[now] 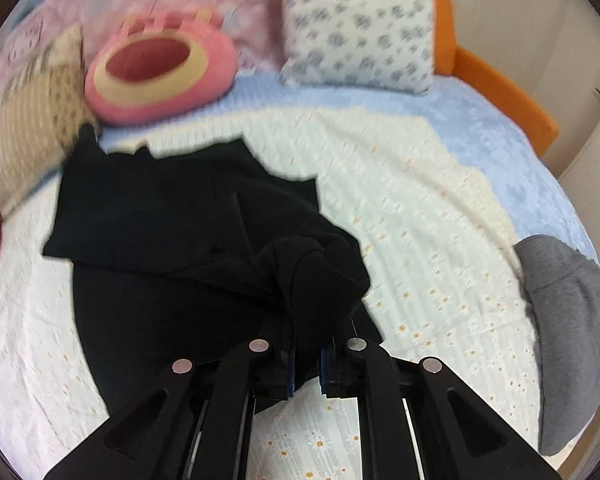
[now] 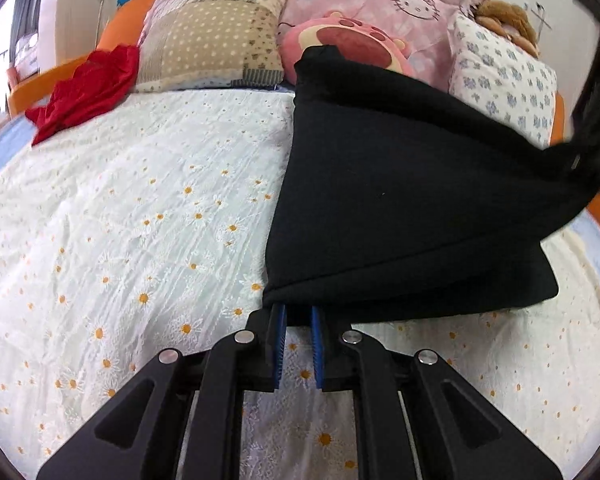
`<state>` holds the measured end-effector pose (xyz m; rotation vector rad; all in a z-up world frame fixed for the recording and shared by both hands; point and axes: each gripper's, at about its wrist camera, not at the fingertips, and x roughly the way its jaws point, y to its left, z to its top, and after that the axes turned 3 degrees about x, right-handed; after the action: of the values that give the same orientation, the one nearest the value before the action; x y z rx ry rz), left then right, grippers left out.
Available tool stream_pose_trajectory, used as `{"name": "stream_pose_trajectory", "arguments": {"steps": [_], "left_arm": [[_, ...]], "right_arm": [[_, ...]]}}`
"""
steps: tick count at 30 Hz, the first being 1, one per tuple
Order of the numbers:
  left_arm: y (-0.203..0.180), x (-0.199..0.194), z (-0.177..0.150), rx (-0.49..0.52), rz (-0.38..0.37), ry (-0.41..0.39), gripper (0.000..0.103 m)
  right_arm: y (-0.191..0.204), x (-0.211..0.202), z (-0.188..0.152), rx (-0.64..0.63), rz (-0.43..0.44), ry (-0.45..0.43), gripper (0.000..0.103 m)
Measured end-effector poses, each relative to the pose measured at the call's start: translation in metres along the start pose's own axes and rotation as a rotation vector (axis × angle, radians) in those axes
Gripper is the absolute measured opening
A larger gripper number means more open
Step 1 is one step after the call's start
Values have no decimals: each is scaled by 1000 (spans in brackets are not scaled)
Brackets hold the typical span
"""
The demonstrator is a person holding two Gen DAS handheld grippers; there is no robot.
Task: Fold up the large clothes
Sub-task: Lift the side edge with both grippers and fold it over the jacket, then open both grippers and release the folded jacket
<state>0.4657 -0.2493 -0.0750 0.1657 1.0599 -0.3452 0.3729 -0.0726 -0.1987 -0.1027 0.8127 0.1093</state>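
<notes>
A large black garment (image 1: 172,236) lies on the white daisy-print bedspread (image 1: 400,200), partly folded over itself. My left gripper (image 1: 307,354) is shut on a bunched corner of it, lifted off the bed. In the right wrist view the same black garment (image 2: 400,208) stretches as a taut sheet from my right gripper (image 2: 299,320), which is shut on its near edge, up to the left gripper (image 2: 592,160) at the far right, which holds the other corner raised.
Pillows line the headboard: a beige patchwork one (image 2: 216,36), a pink plush (image 2: 352,40), a white flowered one (image 2: 504,76). A red garment (image 2: 88,88) lies at the far left. A grey garment (image 1: 568,320) lies at the bed's right edge. An orange bed frame (image 1: 500,80) surrounds the mattress.
</notes>
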Motion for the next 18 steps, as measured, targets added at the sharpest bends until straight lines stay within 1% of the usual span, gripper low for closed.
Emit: {"name": "stream_pose_trajectory", "arguments": {"steps": [2, 3, 4, 5, 7, 8, 9, 10, 11, 13, 14, 15, 16, 17, 18], "left_arm": [[-18, 1, 2, 78, 9, 3, 12], [-27, 7, 0, 108, 17, 17, 12], [-40, 21, -5, 164, 47, 58, 12], [-51, 39, -13, 215, 97, 101, 12], [-60, 70, -26, 234, 160, 174, 14], [-61, 80, -29, 230, 175, 199, 17], [-61, 92, -33, 214, 199, 206, 19], [-63, 96, -34, 217, 209, 208, 20], [-67, 99, -35, 236, 235, 210, 20], [-89, 103, -39, 370, 340, 210, 20], [-97, 104, -41, 424, 377, 208, 20], [-107, 102, -45, 495, 421, 185, 21], [-112, 98, -48, 527, 439, 161, 25], [-113, 94, -50, 541, 431, 144, 28], [-111, 87, -49, 521, 403, 129, 34]], "right_arm": [[-7, -1, 1, 31, 3, -2, 11], [-9, 0, 0, 40, 3, 2, 11], [-10, 2, 0, 44, 7, 10, 11], [-10, 3, -1, 43, 10, 14, 11], [-6, 4, -1, 24, 2, 19, 11], [-5, 5, 0, 17, -3, 19, 11], [-4, 5, -1, 9, -10, 19, 11], [-4, 6, -1, 9, -10, 21, 11], [-4, 6, -1, 10, -9, 21, 11], [-4, 7, -2, 12, -9, 22, 12], [-4, 6, -2, 10, -10, 22, 12], [-3, 7, -2, 8, -14, 23, 12], [-4, 7, -2, 5, -17, 22, 12], [-4, 7, -3, 5, -17, 22, 12], [-5, 7, -3, 6, -15, 22, 12]]}}
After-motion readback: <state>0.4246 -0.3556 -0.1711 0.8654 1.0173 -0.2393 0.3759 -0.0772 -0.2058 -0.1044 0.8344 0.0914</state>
